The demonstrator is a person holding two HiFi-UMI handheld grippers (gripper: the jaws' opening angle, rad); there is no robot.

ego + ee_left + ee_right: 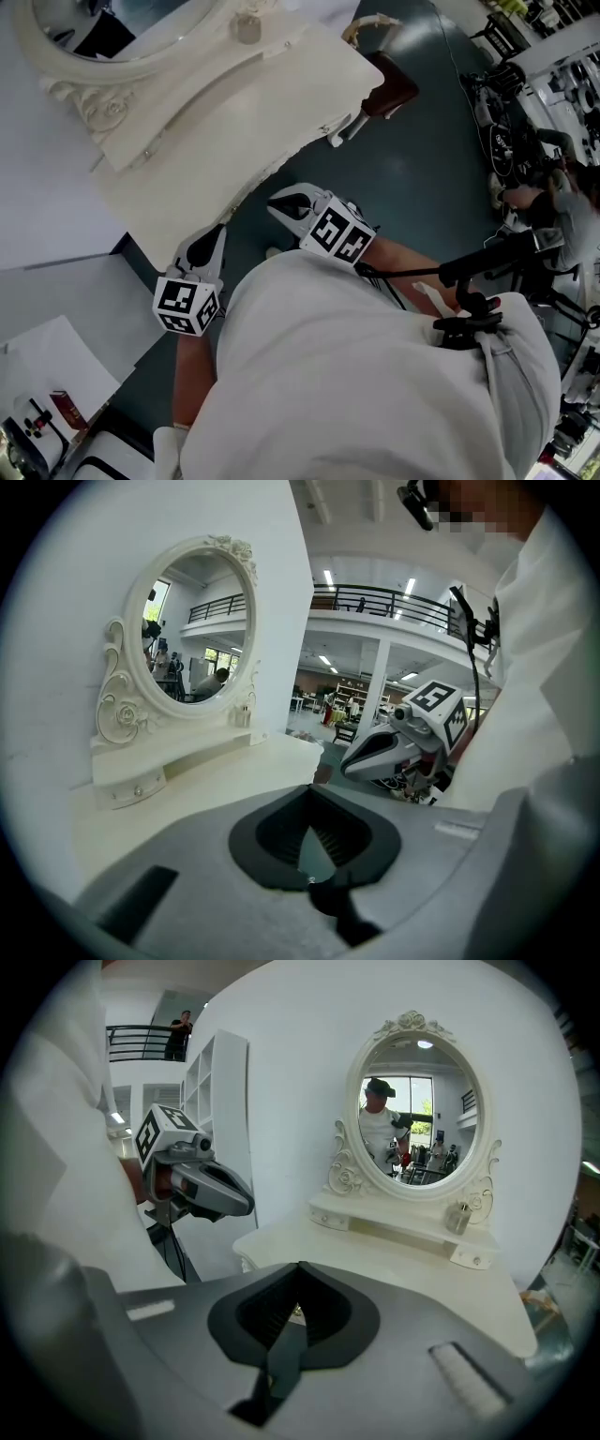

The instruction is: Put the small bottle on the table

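Note:
The small bottle (pixel 247 28) stands on the raised shelf of the white dressing table (pixel 244 122), beside the oval mirror (pixel 122 28). It also shows in the left gripper view as the bottle (pixel 244 714) and in the right gripper view as the bottle (pixel 458 1218). My left gripper (pixel 216 232) and right gripper (pixel 278 202) hang just off the table's front edge, close to my body and far from the bottle. The left gripper (pixel 314 786) is shut on nothing. Nothing sits in the right gripper (pixel 300 1266), which is also shut.
A chair with a brown seat (pixel 394 89) stands at the table's far end. Tripods and cabled equipment (pixel 487 291) crowd the floor on the right. White sheets and a small red item (pixel 66 408) lie at the lower left. A white wall (pixel 37 187) backs the table.

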